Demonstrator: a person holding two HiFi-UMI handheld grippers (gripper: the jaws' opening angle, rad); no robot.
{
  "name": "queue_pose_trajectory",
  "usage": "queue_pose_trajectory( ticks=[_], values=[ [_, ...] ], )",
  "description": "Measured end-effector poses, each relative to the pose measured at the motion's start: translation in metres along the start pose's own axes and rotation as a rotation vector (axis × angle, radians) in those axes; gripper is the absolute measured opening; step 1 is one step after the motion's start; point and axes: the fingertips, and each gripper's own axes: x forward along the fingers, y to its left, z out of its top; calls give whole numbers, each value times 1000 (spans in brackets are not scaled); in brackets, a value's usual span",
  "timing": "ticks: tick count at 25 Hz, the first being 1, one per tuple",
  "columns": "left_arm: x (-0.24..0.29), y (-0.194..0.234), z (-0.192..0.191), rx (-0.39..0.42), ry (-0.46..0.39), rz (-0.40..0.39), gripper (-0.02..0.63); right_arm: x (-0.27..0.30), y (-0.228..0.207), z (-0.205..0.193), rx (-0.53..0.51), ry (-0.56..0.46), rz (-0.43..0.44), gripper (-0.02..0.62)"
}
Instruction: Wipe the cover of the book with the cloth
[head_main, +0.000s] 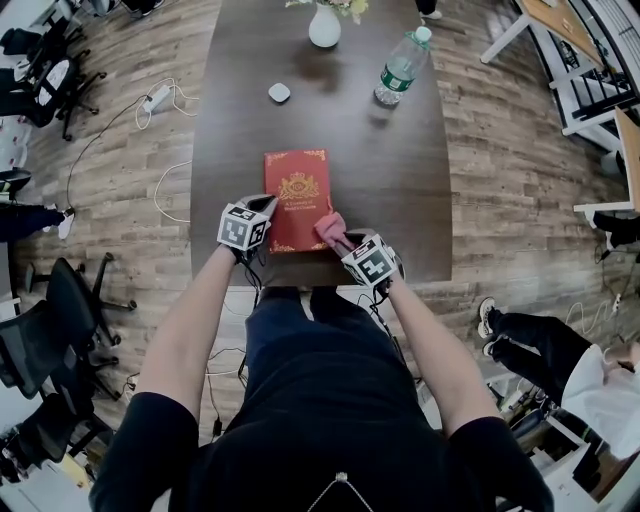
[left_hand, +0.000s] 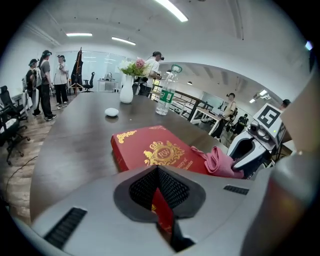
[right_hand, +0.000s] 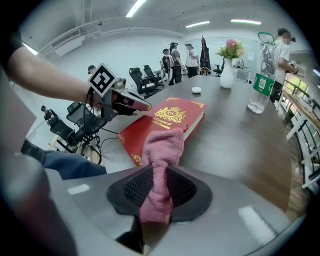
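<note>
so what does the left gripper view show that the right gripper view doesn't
Only the left gripper view: the left gripper shut on a corner of the book, and the right gripper from outside. Only the right gripper view: the cloth pinched inside the right gripper, and the left gripper from outside. Both: book, cloth, vase, water bottle.

black tee (head_main: 330, 445) | dark trousers (head_main: 285, 315) | grey left tool (head_main: 268, 206), right tool (head_main: 343, 240) | black-white marker cubes (head_main: 243, 227)

Fluffy pink terry cloth (right_hand: 162, 150), smooth red book (head_main: 297, 195), matt wood table (head_main: 400, 190)
</note>
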Motion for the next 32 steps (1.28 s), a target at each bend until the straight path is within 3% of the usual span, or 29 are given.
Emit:
queue_pose_trajectory(
  ticks=[9, 19, 25, 32],
  values=[
    [-51, -46, 64, 33, -216, 12, -5, -54, -24, 54, -6, -189, -75, 97],
    [-179, -84, 136, 73, -542, 97, -5, -146, 0, 148, -28, -491, -107, 97],
    [-256, -95, 145, 88, -694, 171, -5, -187, 45, 181, -77, -592, -117, 95],
    [-318, -111, 116, 61, -755, 174, -5, -215, 99, 191, -89, -659, -139, 95]
  ],
)
